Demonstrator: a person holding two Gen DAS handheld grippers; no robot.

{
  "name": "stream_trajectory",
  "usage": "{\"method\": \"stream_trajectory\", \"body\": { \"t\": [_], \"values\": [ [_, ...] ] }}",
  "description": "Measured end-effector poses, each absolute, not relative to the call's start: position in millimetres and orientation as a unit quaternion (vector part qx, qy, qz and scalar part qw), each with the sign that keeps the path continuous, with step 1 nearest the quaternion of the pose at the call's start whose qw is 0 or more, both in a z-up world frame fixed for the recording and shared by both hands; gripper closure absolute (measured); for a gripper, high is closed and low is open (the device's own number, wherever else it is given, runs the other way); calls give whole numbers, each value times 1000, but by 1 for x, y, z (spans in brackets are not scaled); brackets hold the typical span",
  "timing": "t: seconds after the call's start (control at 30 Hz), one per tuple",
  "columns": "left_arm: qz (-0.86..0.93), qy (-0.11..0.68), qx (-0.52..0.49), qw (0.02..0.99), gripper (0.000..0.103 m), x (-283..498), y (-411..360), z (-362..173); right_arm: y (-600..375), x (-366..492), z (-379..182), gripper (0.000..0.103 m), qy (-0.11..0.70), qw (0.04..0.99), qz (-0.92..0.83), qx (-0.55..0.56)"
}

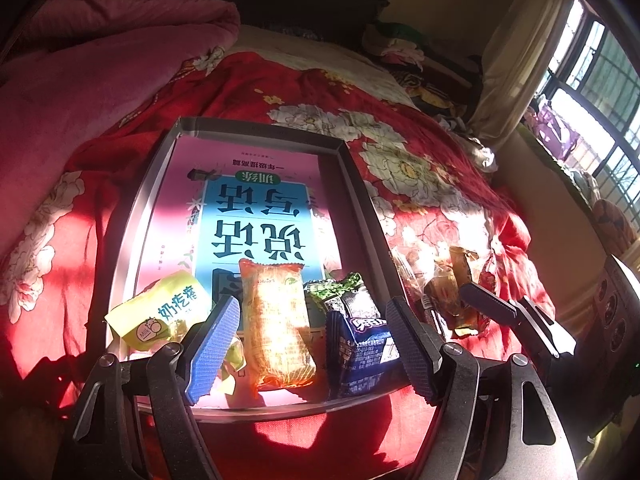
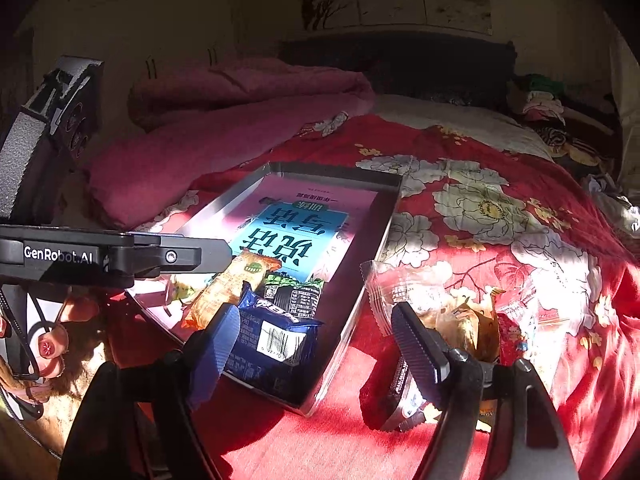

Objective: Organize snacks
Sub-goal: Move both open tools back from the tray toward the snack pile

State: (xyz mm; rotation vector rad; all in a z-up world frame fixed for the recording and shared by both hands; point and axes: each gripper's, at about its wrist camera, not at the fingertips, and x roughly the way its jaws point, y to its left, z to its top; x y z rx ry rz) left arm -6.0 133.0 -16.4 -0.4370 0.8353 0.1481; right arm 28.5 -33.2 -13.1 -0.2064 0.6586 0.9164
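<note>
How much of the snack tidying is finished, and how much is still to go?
Done: four packets lie in the metal tray: a yellow one, an orange one, a green-topped one and a dark blue one.
In hand: nothing; the left gripper and right gripper are open.
Left: loose snacks on the red quilt beside the tray.

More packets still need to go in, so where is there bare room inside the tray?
The tray's far half is free, showing only the book cover up to the far wall. The near end is crowded: yellow packet, orange packet, blue packet.
</note>
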Motion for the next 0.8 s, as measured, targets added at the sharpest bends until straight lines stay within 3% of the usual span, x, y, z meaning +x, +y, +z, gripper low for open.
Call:
{"method": "stream_trajectory", "body": {
  "t": [0.2,0.27,0.37,0.8],
  "values": [
    [72,401,-204,890,25,-7,126,-10,-42,26,-2,23,291,849,433,-84],
    [72,400,-202,891,25,-7,123,-8,-46,25,5,16,277,852,437,-76],
    [69,400,-200,892,25,-7,120,-6,-51,24,14,12,262,857,439,-67],
    [76,399,-193,893,25,-10,109,4,-62,28,22,11,261,856,444,-44]
  ]
}}
